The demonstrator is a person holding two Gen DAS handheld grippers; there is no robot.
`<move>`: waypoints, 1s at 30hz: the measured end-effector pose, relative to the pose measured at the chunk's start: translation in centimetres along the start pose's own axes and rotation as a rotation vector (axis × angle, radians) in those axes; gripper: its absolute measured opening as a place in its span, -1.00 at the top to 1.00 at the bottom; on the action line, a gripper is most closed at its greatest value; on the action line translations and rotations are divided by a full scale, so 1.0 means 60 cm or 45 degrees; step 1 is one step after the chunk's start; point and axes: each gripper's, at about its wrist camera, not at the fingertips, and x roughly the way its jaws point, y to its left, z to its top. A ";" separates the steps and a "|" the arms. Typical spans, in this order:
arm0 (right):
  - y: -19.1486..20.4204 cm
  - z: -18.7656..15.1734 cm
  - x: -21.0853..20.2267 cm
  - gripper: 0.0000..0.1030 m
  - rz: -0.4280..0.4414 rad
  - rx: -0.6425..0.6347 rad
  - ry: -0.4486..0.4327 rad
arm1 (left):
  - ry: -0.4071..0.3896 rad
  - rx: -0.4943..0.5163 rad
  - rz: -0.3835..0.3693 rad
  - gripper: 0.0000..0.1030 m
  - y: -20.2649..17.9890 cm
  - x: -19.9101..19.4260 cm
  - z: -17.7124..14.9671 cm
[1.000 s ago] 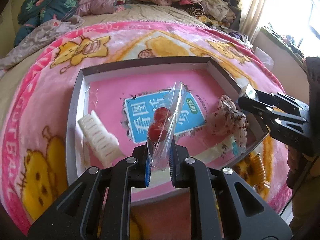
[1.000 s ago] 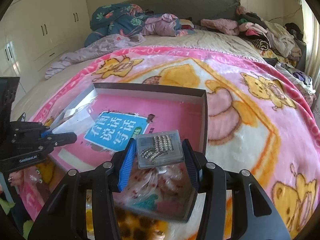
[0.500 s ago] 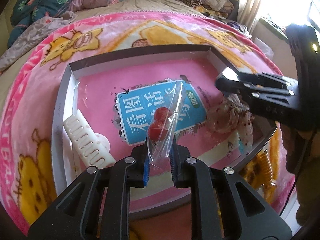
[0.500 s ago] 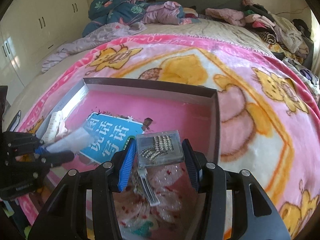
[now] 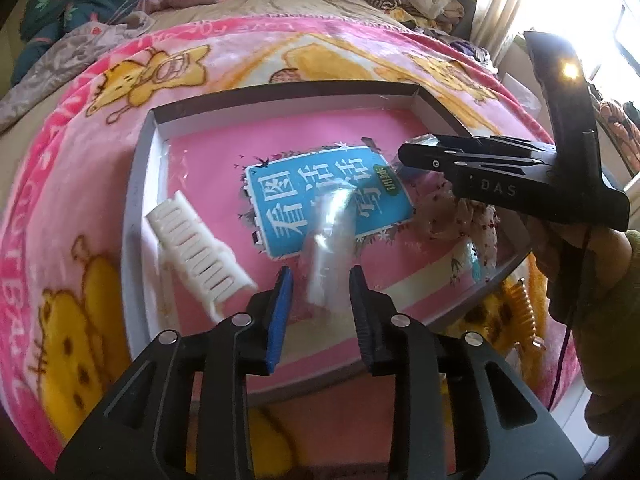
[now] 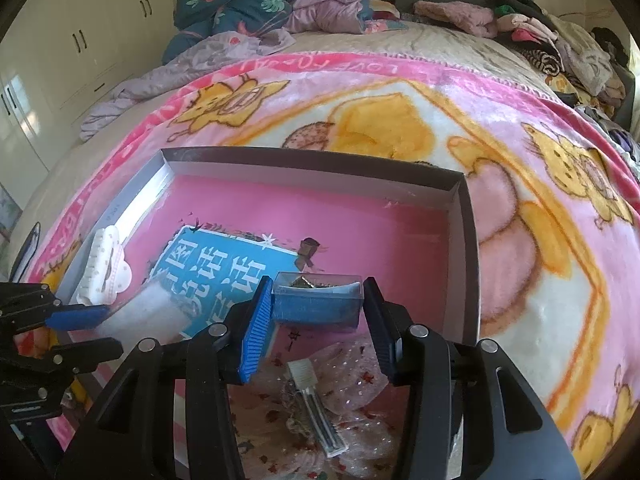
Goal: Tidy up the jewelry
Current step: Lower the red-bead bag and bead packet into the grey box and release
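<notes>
Shallow pink-lined box (image 5: 140, 184) sits on the cartoon blanket (image 5: 72, 128); white comb clip (image 5: 196, 256) lies at its left wall, spotted mesh pouch (image 5: 472, 216) at the right.

Change from half a second ago: left gripper (image 5: 318, 300) has gone from pinching the clear bag (image 5: 330, 236) to spread jaws; bag, motion-blurred, is dropping onto the box floor over the blue label.

Right gripper (image 6: 316, 316) likewise now spread: the small clear case (image 6: 318, 296) of rhinestone pieces has tipped, seemingly released inside the box.

Judgement: both items delivered; next, fetch the orange claw clip (image 5: 520, 304) outside.
</notes>
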 end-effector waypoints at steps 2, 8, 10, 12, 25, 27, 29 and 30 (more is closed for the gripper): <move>0.002 0.000 -0.004 0.13 -0.002 0.006 -0.004 | -0.003 -0.003 -0.001 0.57 0.002 -0.006 -0.002; 0.005 -0.011 -0.030 0.00 -0.015 0.036 -0.038 | -0.015 -0.009 0.002 0.55 0.005 -0.022 -0.011; 0.006 -0.017 -0.044 -0.07 -0.025 0.044 -0.055 | -0.021 -0.009 0.004 0.55 0.005 -0.028 -0.016; 0.008 -0.021 -0.055 -0.10 -0.038 0.049 -0.066 | -0.026 -0.015 0.003 0.55 0.006 -0.032 -0.020; 0.024 -0.071 -0.142 -0.40 -0.117 0.115 -0.165 | -0.082 0.015 0.007 0.23 -0.001 -0.075 -0.035; 0.027 -0.082 -0.153 -0.44 -0.128 0.121 -0.179 | -0.097 0.017 0.009 0.21 -0.002 -0.083 -0.037; 0.031 -0.091 -0.163 -0.47 -0.140 0.125 -0.189 | -0.111 0.014 0.008 0.06 -0.002 -0.089 -0.039; 0.032 -0.097 -0.168 -0.47 -0.146 0.128 -0.193 | -0.119 0.013 0.005 0.03 -0.002 -0.094 -0.040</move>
